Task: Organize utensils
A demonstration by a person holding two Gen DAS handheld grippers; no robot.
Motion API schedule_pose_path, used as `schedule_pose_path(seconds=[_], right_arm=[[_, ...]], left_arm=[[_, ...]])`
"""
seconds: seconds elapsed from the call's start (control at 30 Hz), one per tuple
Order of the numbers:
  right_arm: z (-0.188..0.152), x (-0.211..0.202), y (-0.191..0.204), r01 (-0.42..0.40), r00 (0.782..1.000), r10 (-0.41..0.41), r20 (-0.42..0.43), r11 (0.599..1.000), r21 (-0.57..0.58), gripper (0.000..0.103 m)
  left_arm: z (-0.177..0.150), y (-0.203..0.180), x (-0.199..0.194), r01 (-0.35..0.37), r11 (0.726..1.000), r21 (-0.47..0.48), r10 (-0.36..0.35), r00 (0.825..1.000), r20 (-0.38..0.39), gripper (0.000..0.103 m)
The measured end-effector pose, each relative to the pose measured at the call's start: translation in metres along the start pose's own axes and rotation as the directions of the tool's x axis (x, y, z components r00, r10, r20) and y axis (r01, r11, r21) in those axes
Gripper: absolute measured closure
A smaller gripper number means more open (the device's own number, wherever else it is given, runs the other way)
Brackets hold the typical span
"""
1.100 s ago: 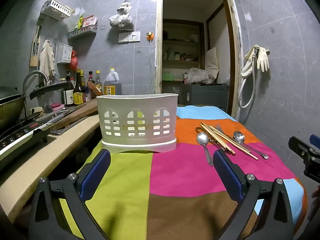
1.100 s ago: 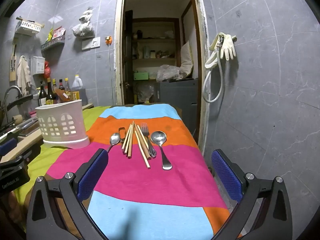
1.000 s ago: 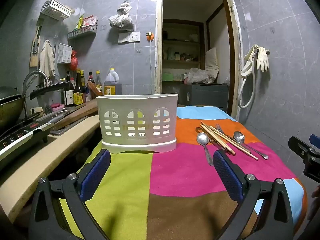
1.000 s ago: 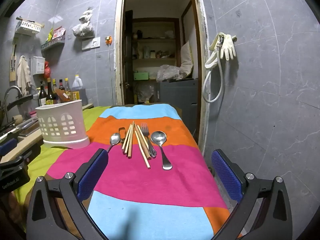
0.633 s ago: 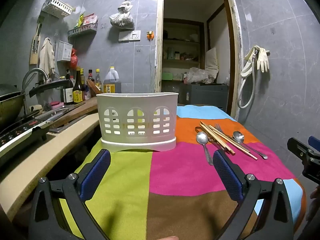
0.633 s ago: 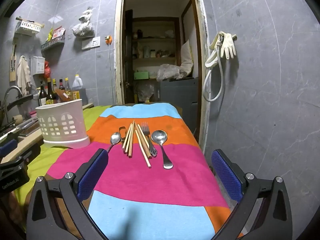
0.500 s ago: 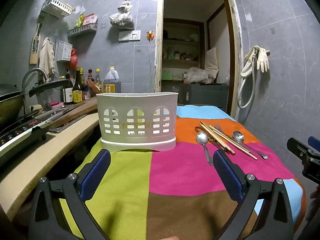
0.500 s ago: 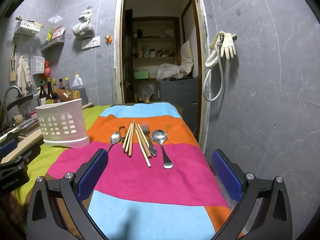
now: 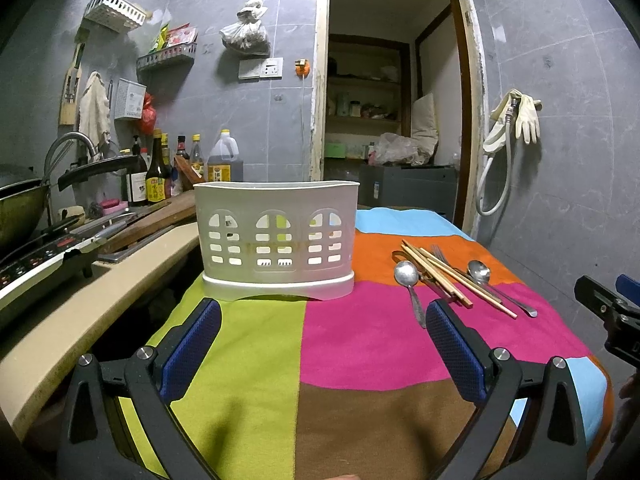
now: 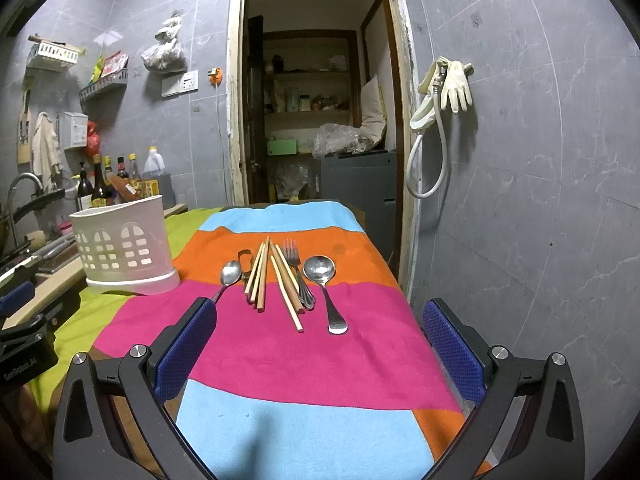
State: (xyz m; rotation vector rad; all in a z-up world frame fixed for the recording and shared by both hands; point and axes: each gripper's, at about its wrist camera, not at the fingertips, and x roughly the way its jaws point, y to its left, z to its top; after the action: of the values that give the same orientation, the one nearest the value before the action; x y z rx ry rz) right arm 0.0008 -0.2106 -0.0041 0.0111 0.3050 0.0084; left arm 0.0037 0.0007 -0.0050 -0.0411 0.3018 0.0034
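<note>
A white slotted utensil holder stands upright on the striped cloth, straight ahead of my left gripper, which is open and empty. To the holder's right lie two spoons, a fork and several wooden chopsticks side by side. The same utensils show in the left wrist view: chopsticks, small spoon. My right gripper is open and empty, a short way in front of the utensils' handles.
A striped cloth covers the table. A counter with a stove, pan and bottles runs along the left. A doorway opens behind the table, and a tiled wall with hanging gloves stands close on the right.
Both views have shifted only slightly; the utensils and holder lie where they were, and both grippers have stayed open.
</note>
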Motion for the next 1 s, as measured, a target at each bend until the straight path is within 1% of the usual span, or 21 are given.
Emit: schedule_pose_path(seconds=[1.0], right_arm=[[-0.0021, 0.0001, 0.0004, -0.002, 1.0, 0.002, -0.003, 1.0, 0.006, 0.0]], left_arm=[[-0.0003, 0.0007, 0.0008, 0.001, 1.0, 0.0, -0.001, 1.0, -0.001, 0.003]])
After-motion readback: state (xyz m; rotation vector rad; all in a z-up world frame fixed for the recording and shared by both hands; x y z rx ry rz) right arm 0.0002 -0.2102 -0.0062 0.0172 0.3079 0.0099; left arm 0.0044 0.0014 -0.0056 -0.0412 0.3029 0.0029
